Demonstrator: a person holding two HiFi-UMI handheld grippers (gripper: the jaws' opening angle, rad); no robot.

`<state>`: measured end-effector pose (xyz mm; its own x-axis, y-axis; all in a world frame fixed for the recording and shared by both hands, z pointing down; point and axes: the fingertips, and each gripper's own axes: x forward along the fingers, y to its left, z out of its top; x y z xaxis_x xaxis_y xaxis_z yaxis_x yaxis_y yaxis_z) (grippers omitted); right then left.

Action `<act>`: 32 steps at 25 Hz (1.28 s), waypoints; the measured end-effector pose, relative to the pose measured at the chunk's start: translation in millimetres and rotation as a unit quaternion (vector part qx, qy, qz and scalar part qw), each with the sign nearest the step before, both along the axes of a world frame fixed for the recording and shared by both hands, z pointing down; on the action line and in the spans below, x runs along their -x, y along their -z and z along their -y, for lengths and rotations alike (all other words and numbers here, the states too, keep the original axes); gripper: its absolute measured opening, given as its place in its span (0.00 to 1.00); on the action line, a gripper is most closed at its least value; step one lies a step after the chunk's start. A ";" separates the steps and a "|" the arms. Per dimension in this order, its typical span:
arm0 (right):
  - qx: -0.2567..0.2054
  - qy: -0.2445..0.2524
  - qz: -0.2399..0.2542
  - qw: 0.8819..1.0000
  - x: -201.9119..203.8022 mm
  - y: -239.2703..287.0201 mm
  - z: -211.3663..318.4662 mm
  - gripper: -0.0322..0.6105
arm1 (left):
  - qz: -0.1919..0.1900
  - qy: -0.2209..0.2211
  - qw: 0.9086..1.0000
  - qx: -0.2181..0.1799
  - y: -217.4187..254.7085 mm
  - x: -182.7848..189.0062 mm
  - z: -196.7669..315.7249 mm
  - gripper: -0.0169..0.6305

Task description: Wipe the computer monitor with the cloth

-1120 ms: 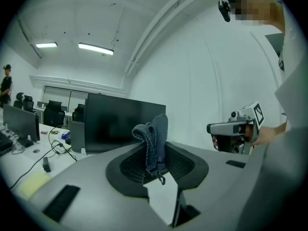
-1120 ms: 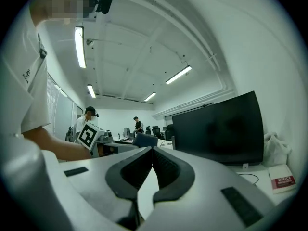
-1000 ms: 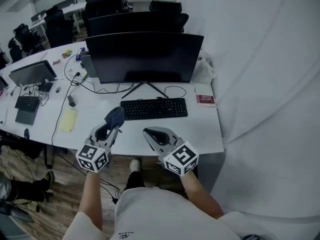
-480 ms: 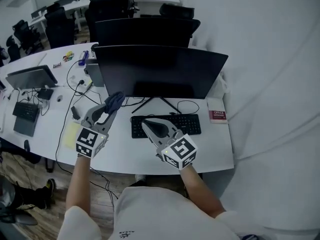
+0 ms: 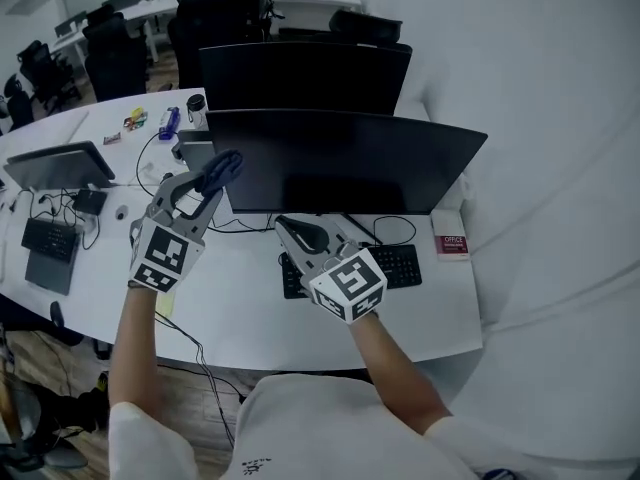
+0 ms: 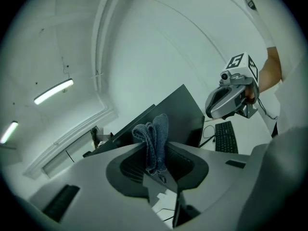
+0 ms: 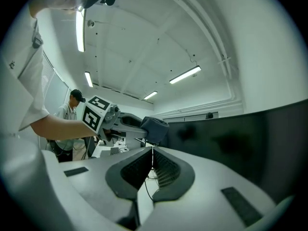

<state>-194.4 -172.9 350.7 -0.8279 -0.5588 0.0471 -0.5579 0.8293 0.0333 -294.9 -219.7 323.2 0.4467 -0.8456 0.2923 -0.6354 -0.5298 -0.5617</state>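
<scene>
- Now up at the monitor (image 5: pixel 350 163) top-left corner with the left gripper (image 5: pixel 213 176), raised from beside the keyboard (image 5: pixel 402 263) a second ago.
- Pinching the folded cloth (image 5: pixel 224 165) there, close to the screen edge; contact unclear.
- Holding the right gripper (image 5: pixel 293 230) low before the screen, jaws pressed together, empty.
- Likely about to start wiping.

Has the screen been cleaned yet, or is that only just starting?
Only starting. Done: the folded blue-grey cloth is picked up, clamped in the left gripper. In hand: it is held at the upper left corner of the wide black computer monitor; contact cannot be told. Left: wiping the screen itself. The right gripper is shut and empty, near the black keyboard.
</scene>
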 end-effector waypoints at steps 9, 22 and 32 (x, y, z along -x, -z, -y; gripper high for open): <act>-0.011 0.022 0.007 1.000 29.8 20.2 28.3 0.08 | 0.131 0.025 0.990 -0.049 52.4 22.1 41.4 0.19; -0.017 0.029 0.018 0.999 34.8 31.2 41.6 0.08 | 0.284 0.075 0.953 -0.079 75.6 46.4 91.3 0.19; -0.010 0.005 0.023 1.000 21.0 29.6 49.0 0.08 | 0.368 0.087 0.922 -0.079 40.4 33.7 116.4 0.19</act>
